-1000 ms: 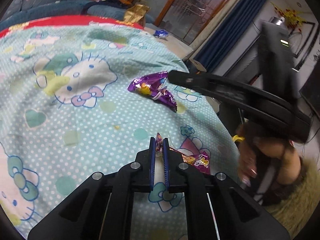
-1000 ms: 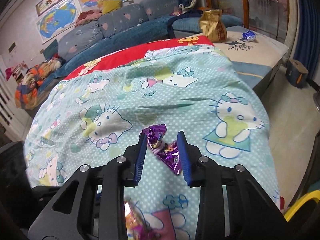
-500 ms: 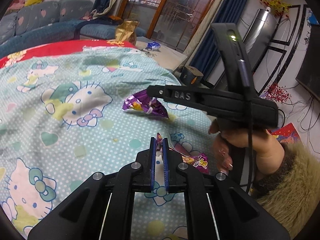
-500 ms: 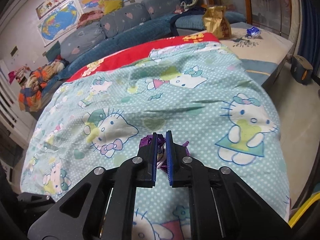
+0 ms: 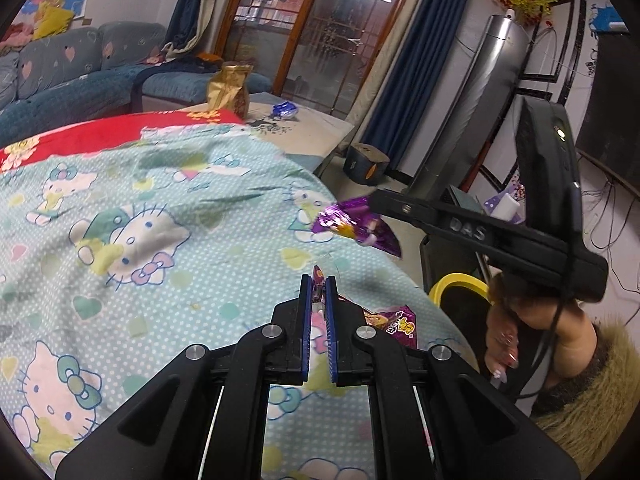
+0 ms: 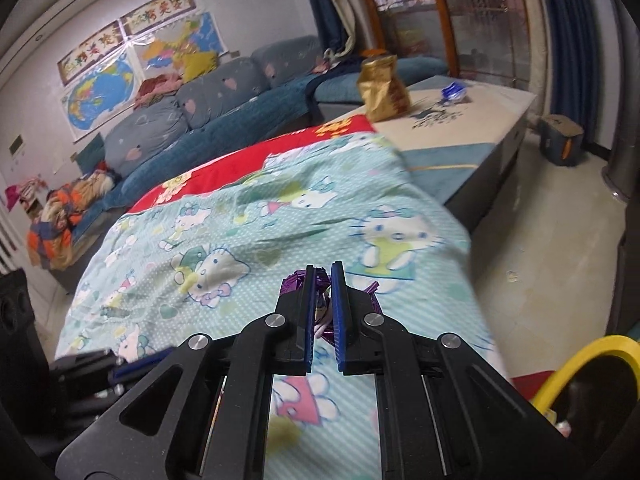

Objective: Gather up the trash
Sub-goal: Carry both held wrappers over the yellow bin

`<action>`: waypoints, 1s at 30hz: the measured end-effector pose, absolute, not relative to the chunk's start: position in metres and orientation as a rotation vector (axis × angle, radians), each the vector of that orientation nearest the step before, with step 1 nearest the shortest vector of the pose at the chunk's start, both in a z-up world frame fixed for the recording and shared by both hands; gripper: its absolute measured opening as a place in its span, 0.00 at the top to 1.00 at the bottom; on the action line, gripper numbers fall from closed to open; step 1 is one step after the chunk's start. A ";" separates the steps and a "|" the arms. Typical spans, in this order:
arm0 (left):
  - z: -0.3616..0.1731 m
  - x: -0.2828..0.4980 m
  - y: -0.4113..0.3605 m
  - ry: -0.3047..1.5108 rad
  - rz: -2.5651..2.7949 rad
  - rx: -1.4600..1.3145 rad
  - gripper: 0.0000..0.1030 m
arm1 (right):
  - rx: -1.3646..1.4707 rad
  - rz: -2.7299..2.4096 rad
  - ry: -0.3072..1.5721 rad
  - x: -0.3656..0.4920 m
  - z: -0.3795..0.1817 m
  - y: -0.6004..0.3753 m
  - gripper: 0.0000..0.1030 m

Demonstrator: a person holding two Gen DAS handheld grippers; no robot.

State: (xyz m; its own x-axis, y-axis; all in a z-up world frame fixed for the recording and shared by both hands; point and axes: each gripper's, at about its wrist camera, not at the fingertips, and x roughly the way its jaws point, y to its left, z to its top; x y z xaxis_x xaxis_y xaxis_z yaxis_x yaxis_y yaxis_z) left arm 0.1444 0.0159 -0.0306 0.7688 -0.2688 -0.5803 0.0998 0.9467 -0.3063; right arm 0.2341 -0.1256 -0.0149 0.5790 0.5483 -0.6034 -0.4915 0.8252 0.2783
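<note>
My left gripper (image 5: 319,280) is shut on a pink snack wrapper (image 5: 394,323) that hangs off its right side above the Hello Kitty blanket (image 5: 160,216). My right gripper (image 6: 323,270) is shut on a purple wrapper (image 6: 294,283), lifted off the blanket (image 6: 248,240). In the left wrist view the right gripper (image 5: 376,200) holds the purple wrapper (image 5: 356,227) in the air over the bed's right edge. A yellow-rimmed black bin (image 5: 460,292) stands on the floor by the bed; it also shows in the right wrist view (image 6: 592,376).
A gold bag (image 5: 230,88) and a blue wrapper (image 5: 285,109) lie on a low table beyond the bed. A blue sofa (image 6: 240,96) runs along the far wall. A silver standing unit (image 5: 476,112) and a small dark box (image 5: 366,162) stand on the floor at right.
My right gripper closed on the purple wrapper, lifted it off the blanket and carried it right toward the bed's edge. My left gripper stayed shut on the pink wrapper and rose slightly.
</note>
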 end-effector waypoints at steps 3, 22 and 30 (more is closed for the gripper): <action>-0.026 0.143 0.007 0.657 -0.219 -0.254 0.94 | 0.092 0.586 0.716 0.224 -0.011 -0.144 0.95; -0.016 0.142 -0.054 0.640 -0.330 -0.182 0.94 | 0.209 0.400 0.696 0.184 -0.019 -0.251 0.95; -0.014 0.144 -0.081 0.639 -0.377 -0.148 0.94 | 0.256 0.322 0.684 0.169 -0.025 -0.286 0.95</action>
State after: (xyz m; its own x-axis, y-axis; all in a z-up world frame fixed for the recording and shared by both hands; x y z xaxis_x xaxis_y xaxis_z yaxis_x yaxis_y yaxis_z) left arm 0.1439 -0.0807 -0.0139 0.7380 -0.3869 -0.5529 0.2968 0.9219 -0.2490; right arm 0.1689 -0.2863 -0.0247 0.7289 0.3716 -0.5749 -0.2058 0.9199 0.3338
